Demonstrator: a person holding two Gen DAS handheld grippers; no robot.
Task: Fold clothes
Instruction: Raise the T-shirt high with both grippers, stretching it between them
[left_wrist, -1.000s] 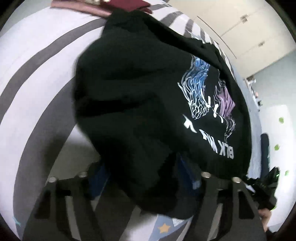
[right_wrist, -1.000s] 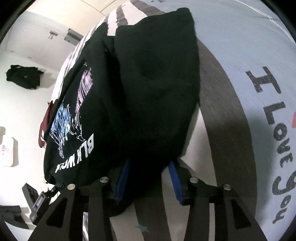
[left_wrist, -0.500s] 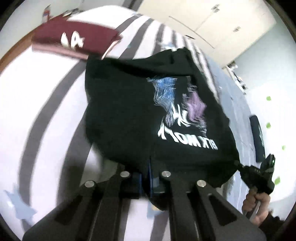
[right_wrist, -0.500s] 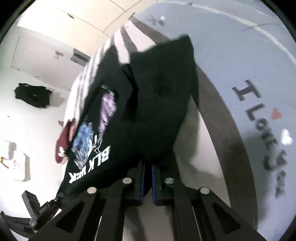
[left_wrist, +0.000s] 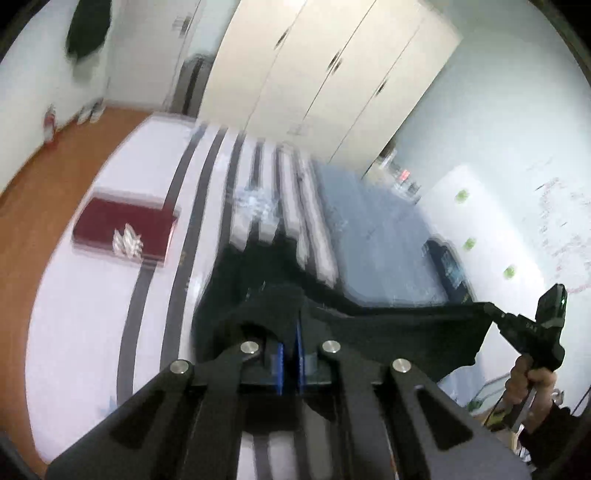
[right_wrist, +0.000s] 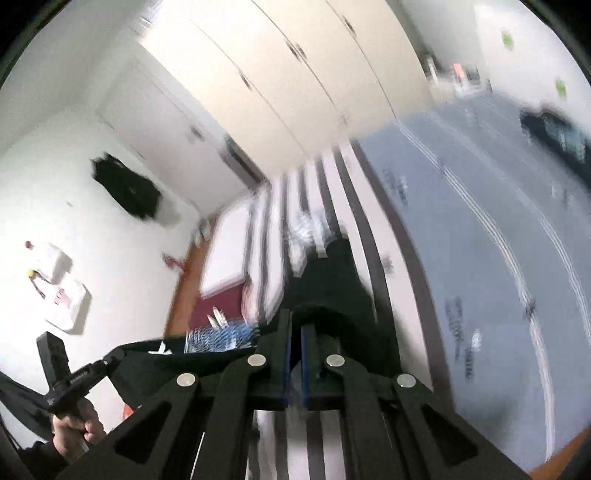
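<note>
Above striped bedding, our left gripper and right gripper clench the black sweatshirt, stretched between them.

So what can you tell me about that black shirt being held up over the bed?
The black shirt is soft dark fabric with a blue and white print on one face, seen in the right wrist view. Its top edge is stretched between the left claw and the right claw, each shut on the cloth. The rest hangs down toward the striped bed; whether it touches the bed is blurred.
</note>
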